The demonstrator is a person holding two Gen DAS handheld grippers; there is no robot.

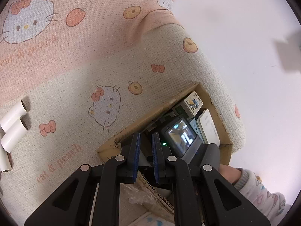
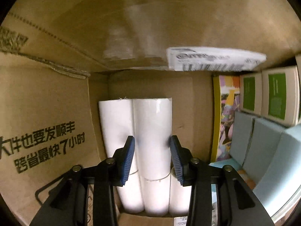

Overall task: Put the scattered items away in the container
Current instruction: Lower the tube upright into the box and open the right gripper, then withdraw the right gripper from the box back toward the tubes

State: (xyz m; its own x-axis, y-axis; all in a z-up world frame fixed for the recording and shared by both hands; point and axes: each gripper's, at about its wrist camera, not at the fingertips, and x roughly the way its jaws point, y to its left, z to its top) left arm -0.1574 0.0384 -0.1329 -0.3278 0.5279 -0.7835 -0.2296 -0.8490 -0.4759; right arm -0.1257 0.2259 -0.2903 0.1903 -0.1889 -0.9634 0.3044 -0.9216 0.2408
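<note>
Jaws astride white roll (image 2: 152, 131) in box (image 2: 47, 94)

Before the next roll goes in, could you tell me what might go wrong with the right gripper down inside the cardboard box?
1. The right gripper straddles a white roll stacked on other rolls; letting go may send it rolling off the pile.
2. The box wall sits close beside the gripper, so lifting out could catch it.
3. More white rolls lie on the mat, and the box already looks crowded with small boxes.
</note>
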